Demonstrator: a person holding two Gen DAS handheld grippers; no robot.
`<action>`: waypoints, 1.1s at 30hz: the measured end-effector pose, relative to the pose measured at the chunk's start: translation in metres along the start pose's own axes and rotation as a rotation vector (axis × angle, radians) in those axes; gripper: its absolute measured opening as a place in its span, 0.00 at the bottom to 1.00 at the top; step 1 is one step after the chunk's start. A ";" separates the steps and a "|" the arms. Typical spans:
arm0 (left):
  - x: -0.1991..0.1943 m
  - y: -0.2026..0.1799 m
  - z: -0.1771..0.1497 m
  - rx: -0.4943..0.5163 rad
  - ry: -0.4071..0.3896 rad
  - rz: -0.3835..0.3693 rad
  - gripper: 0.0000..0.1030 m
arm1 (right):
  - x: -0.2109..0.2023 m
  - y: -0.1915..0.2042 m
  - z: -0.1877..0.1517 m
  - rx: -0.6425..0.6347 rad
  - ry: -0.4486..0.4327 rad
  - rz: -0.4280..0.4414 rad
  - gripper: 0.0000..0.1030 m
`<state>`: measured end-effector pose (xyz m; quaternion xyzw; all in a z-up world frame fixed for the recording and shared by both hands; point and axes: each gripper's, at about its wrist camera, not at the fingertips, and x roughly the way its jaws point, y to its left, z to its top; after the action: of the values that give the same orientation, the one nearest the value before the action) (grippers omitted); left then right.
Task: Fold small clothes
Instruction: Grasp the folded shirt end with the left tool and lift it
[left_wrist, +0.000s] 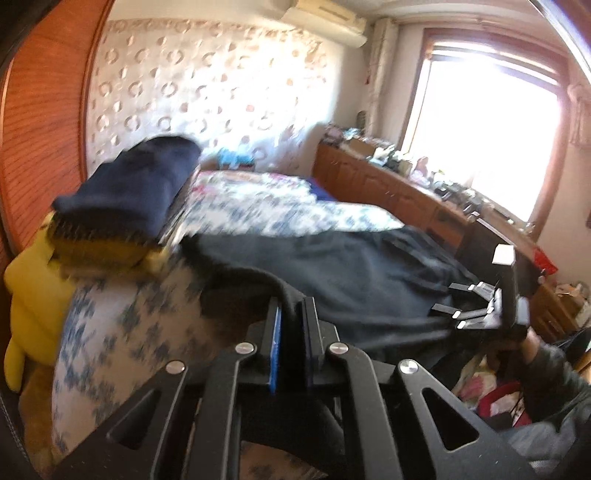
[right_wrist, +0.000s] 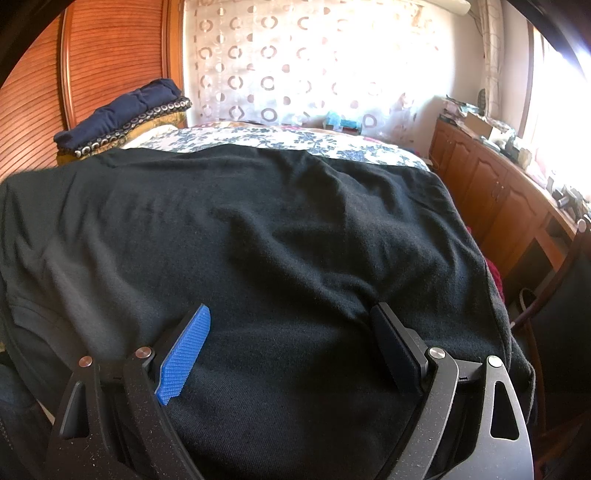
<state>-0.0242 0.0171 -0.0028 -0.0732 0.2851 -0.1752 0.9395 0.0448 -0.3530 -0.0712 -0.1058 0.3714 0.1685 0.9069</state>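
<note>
A black garment (right_wrist: 280, 236) lies spread over the flowered bed. In the left wrist view it (left_wrist: 351, 273) stretches across the bed, and its near edge rises into my left gripper (left_wrist: 291, 314), which is shut on that edge. My right gripper (right_wrist: 291, 321) is open, its blue pad (right_wrist: 184, 350) and black pad (right_wrist: 399, 350) resting wide apart over the garment's near part. The right gripper also shows in the left wrist view (left_wrist: 443, 299) at the garment's far side, held by a gloved hand.
A folded navy cloth (right_wrist: 122, 107) lies on a gold cushion (right_wrist: 162, 118) at the bed's head by the wooden headboard (right_wrist: 110, 48). A yellow plush (left_wrist: 33, 288) sits at the bed's left. A wooden cabinet (right_wrist: 491, 192) with clutter runs along the right under the window.
</note>
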 end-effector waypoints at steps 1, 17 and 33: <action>0.001 -0.004 0.007 0.010 -0.008 -0.007 0.06 | 0.000 0.000 0.000 0.001 0.000 0.003 0.87; 0.054 -0.111 0.108 0.204 -0.040 -0.198 0.06 | -0.053 -0.050 0.001 0.102 -0.066 0.004 0.83; 0.107 -0.213 0.123 0.325 0.102 -0.347 0.11 | -0.109 -0.097 -0.003 0.173 -0.157 -0.075 0.83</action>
<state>0.0664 -0.2158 0.0952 0.0403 0.2836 -0.3809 0.8791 0.0070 -0.4678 0.0108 -0.0275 0.3081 0.1098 0.9446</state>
